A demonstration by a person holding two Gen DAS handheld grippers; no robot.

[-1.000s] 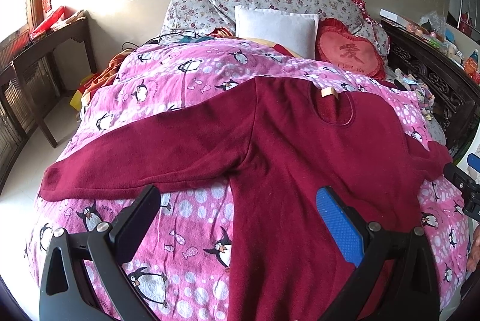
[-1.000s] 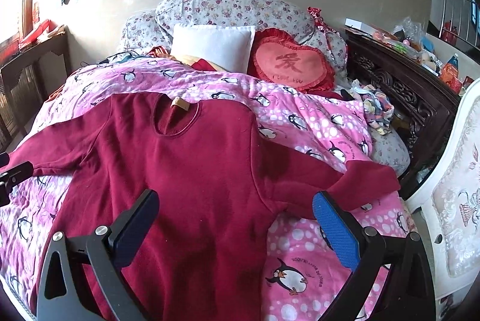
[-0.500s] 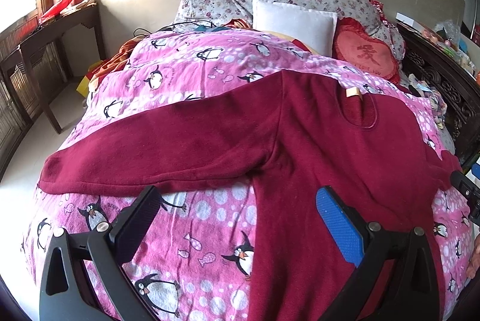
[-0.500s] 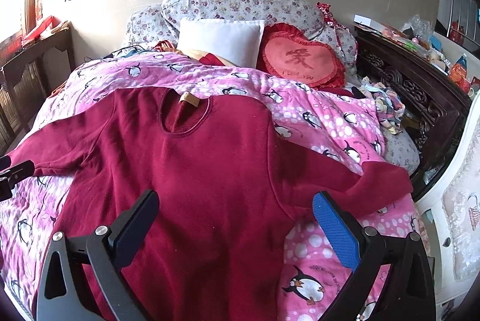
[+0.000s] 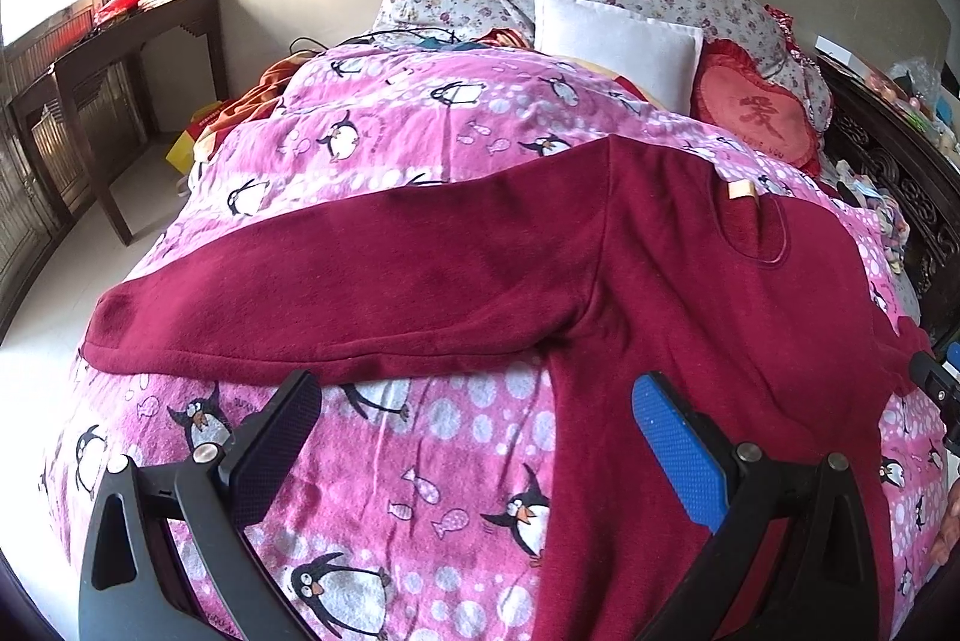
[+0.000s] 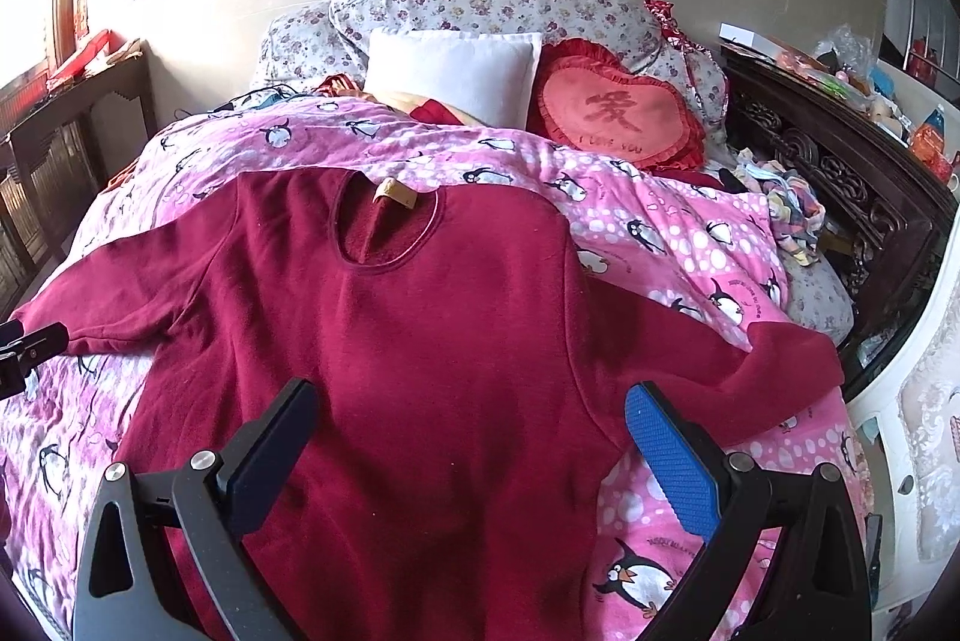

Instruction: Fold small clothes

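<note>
Now the left gripper [image 5: 474,422] has swung out toward the left side of the bed and dropped closer to the cloth than it was a second ago: the long left sleeve [image 5: 336,293] of the dark red top [image 6: 420,341] fills far more of its view, and its lower hem lies just beyond the black fingertip. The jaws gape wide and hold nothing. The sleeve stretches flat across the pink penguin quilt [image 5: 390,143], its cuff [image 5: 111,320] close to the quilt's left edge, well away from the body of the garment.

Moving along, the top lies face up and spread out in the middle of the quilt, with the neckline [image 6: 384,233] and its tan label [image 6: 395,191] toward the pillows. It is not folded at all yet, as far as I can judge.

On the right, the right gripper [image 6: 465,431] has crept forward and a little lower over the chest of the top, and its jaws are just as wide apart, with nothing between them. The right sleeve [image 6: 738,371] runs off toward the carved wooden bed frame [image 6: 840,173], its end lying at the quilt's edge.

So the shift reads to me as both tools closing in for the first fold, the left one lining up on the sleeve hem. I'd guess the sleeve gets pinched and carried inward over the body, though neither tool has touched cloth.
</note>
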